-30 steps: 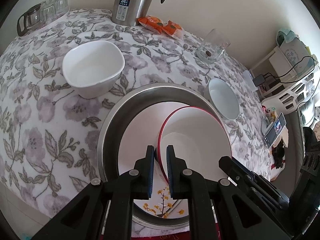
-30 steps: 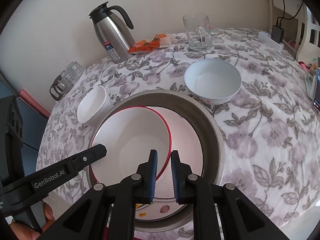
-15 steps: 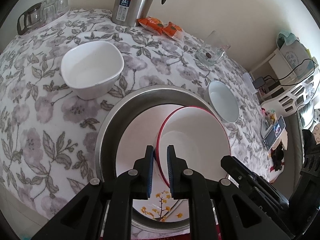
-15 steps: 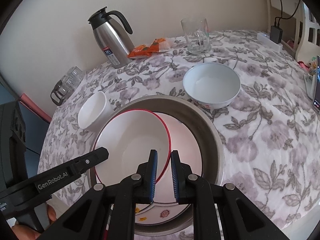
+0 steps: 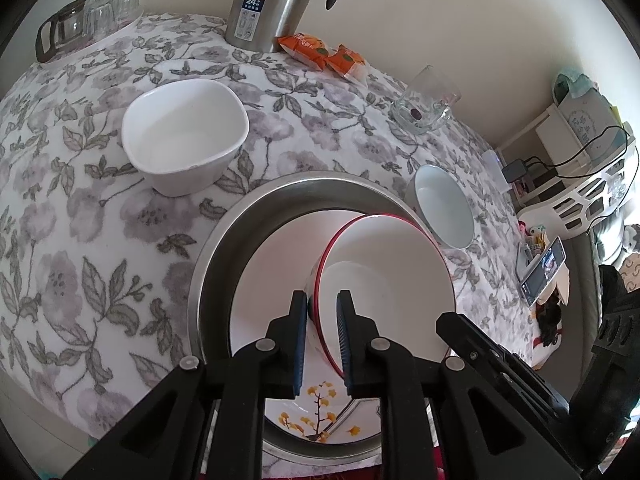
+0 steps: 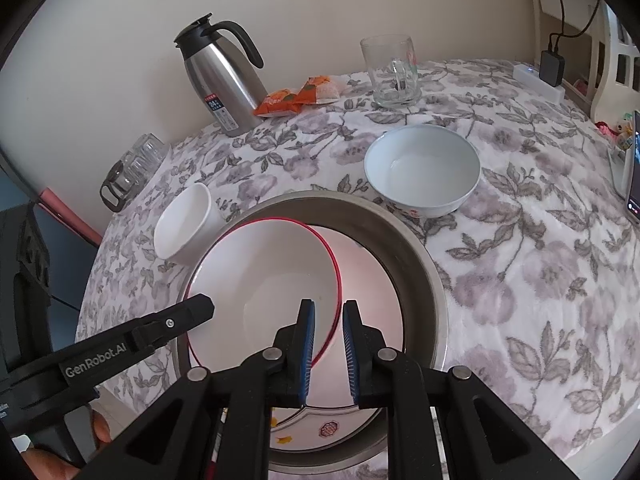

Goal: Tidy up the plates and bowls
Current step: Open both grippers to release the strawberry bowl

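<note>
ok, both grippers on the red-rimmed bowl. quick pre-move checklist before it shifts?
1. Left gripper straddles the rim of the red-rimmed bowl: ok.
2. Right gripper straddles the opposite rim: ok.
3. Fingers actually clamping the rim: cannot tell, a slight gap shows on each side.
4. Bowl level: not ok, it sits tilted above the metal basin.
5. Basin holds a patterned plate underneath; contact with the bowl: cannot tell.
6. White bowl and bluish bowl stand on the cloth outside the basin, apart from the held bowl: ok.
</note>
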The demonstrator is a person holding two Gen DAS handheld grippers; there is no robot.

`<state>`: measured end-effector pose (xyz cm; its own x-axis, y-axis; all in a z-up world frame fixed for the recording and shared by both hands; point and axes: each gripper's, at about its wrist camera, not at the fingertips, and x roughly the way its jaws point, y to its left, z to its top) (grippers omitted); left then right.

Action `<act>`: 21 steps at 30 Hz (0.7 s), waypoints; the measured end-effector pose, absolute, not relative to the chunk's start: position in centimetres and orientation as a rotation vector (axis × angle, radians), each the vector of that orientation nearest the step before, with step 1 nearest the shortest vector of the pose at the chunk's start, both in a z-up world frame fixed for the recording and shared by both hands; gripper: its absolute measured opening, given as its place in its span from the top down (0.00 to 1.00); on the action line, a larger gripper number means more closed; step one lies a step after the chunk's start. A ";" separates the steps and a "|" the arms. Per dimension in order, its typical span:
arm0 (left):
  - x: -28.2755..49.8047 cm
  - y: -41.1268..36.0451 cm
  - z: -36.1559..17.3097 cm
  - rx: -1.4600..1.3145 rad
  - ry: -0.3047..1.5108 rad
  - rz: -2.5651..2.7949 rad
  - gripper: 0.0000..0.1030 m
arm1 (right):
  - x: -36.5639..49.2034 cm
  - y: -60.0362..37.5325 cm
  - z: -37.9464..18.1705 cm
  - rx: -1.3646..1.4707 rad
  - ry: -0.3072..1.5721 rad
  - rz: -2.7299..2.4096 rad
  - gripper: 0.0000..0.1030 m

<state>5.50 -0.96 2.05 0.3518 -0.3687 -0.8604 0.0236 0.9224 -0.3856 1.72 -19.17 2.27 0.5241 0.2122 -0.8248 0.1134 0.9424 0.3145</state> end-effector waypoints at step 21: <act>5.5 0.7 2.9 -0.294 1.146 -0.107 0.29 | 1.8 -20.4 2.7 0.363 0.989 -0.019 0.33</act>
